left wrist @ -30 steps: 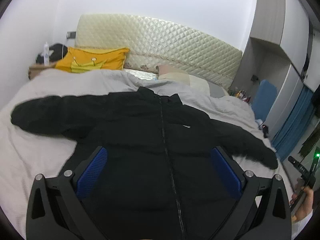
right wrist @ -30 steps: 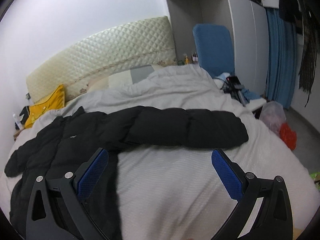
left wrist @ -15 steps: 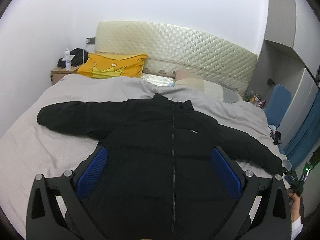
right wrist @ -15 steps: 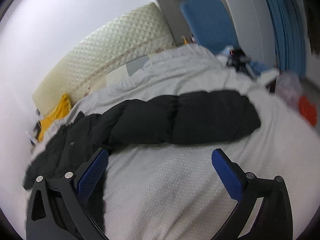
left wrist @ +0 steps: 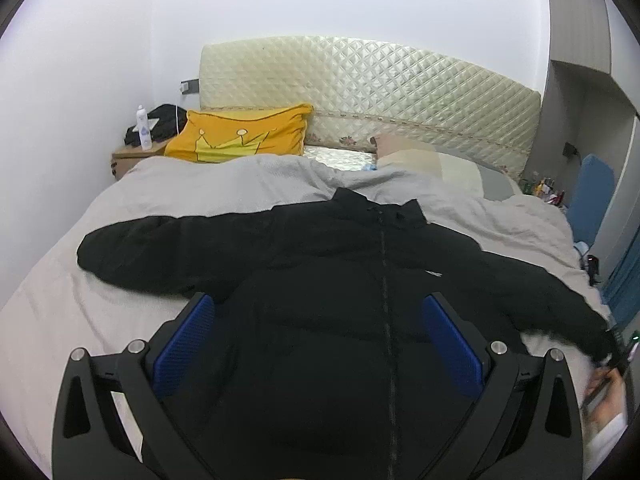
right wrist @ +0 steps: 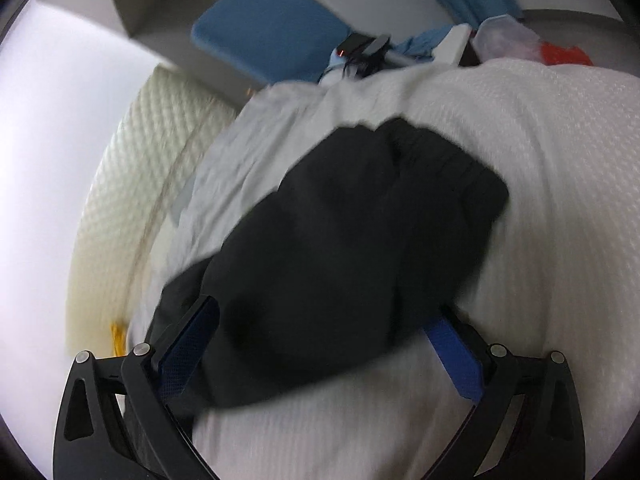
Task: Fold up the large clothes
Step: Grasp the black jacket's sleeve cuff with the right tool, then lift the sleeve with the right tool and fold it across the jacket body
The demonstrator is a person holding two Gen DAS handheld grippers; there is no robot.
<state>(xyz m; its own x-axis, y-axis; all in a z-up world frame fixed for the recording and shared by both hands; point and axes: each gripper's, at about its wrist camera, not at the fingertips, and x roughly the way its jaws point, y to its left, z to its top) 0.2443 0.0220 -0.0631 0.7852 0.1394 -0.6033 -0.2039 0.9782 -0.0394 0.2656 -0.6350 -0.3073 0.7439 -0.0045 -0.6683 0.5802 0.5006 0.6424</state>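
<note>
Both grippers gape empty: the left gripper hovers over the black puffy zip-front jacket, the right gripper straddles its sleeve for folding inward.

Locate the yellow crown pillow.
In the left wrist view, the yellow crown pillow leans against the quilted headboard at the bed's far left, beside the nightstand.
</note>
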